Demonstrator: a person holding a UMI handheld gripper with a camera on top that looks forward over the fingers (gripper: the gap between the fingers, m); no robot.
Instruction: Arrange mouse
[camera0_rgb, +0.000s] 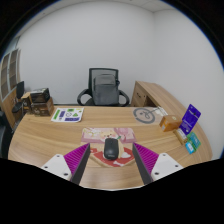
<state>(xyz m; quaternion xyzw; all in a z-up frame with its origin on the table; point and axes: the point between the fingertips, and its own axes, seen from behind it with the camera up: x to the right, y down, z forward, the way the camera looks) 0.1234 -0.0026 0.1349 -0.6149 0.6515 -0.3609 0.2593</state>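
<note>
Single wide-angle camera rides on gripper (112, 163), looks forward along its fingers and slightly down over worktop (60, 135), close to near edge, facing chair (103, 87) and back wall.

Room was evenly, softly lit; shadows faint; no glare; strong fisheye bending at edges; detail slightly soft.

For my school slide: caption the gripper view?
Open tool hovers over a black mouse on a wooden desk.

Chair (103, 88): its base was hidden behind the desk (60, 135).
Box (41, 101) labels: too small to read.
Mouse (111, 149) buttons: too small to tell.
</note>
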